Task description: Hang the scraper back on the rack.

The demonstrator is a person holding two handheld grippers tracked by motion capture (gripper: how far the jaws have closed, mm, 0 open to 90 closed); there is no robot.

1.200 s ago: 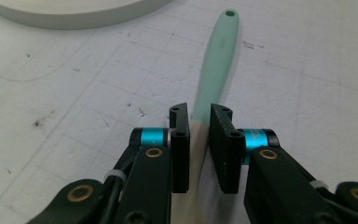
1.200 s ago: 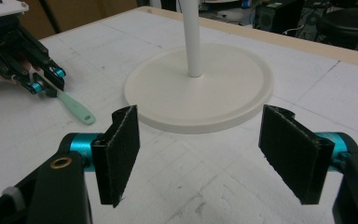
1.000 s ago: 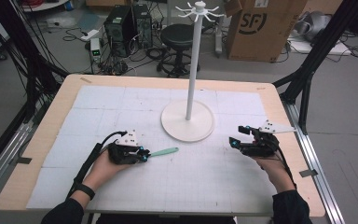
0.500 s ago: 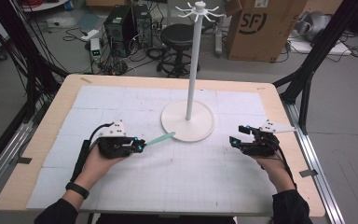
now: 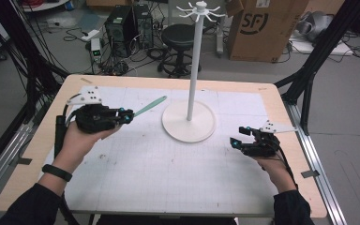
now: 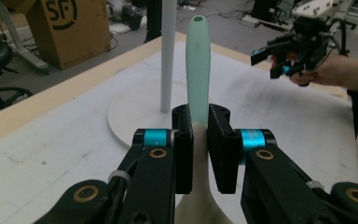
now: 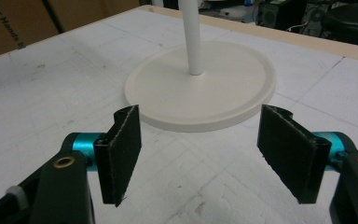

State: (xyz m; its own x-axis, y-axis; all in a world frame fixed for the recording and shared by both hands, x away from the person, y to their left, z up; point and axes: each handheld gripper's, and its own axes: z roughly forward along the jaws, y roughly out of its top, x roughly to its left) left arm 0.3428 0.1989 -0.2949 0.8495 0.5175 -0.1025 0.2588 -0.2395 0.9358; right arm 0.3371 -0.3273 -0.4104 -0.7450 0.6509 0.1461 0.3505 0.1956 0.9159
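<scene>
My left gripper (image 5: pixel 127 115) is shut on a pale green utensil (image 5: pixel 150 106), held above the table's left side with its long handle pointing toward the white stand (image 5: pixel 190 123). In the left gripper view the green handle (image 6: pixel 198 70) rises from between the closed jaws, with the stand's pole (image 6: pixel 168 51) just behind it. The stand has a round base (image 7: pixel 200 88), a tall pole and hook arms at the top (image 5: pixel 199 9). My right gripper (image 5: pixel 236 138) hovers low at the table's right, open and empty, its jaws wide apart (image 7: pixel 200 156) facing the base.
The table (image 5: pixel 136 187) carries a white gridded mat. A cardboard box (image 5: pixel 262 28), a stool (image 5: pixel 180 35) and computer gear stand on the floor beyond the far edge. Black frame posts (image 5: pixel 309 89) flank the table's right side.
The left gripper lifted the green utensil off the mat and carried it up and leftward, away from the person. The right gripper stayed where it was, open.
</scene>
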